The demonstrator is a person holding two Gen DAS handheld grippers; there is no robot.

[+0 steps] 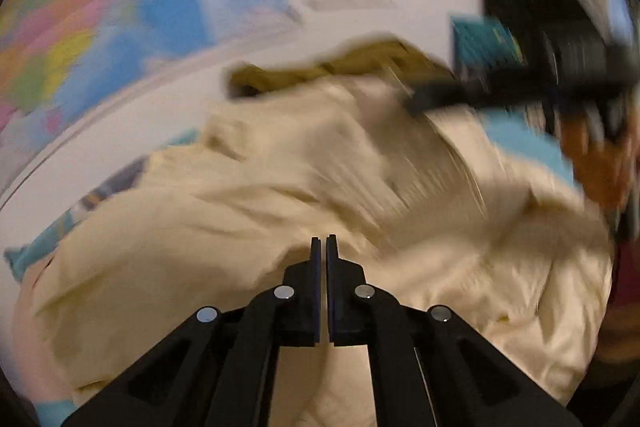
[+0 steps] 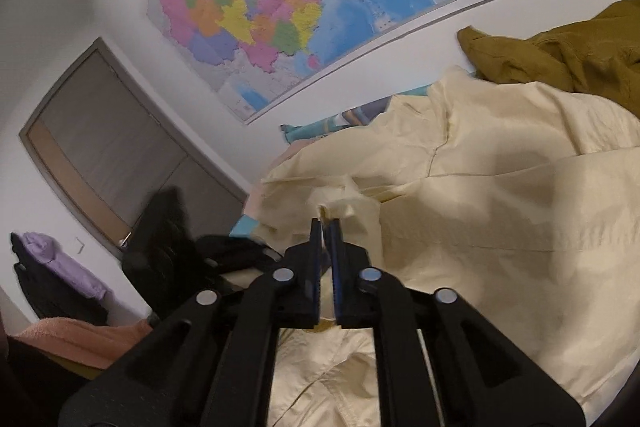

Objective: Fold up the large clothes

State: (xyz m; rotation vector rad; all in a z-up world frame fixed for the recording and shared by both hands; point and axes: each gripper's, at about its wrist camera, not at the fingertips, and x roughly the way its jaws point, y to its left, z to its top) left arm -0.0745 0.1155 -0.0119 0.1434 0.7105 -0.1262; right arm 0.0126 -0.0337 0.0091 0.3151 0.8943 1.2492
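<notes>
Cream garment [image 2: 500, 211] lies spread and rumpled below the wall map [image 2: 280, 7], an olive garment [image 2: 560, 51] just beyond it. Right gripper [image 2: 326, 223] pinches a cream fold; left gripper [image 1: 323, 241] is closed, fingers together, empty.

A: What is seen around the large colourful paper wall map [image 2: 288, 7]?

B: A grey door with a frosted panel [image 2: 108, 147] is set below and left of it. Further below-left, a lilac garment draped over a dark chair [image 2: 60, 263] is seen, with a folded salmon-pink towel [image 2: 80, 339] beneath that.
</notes>
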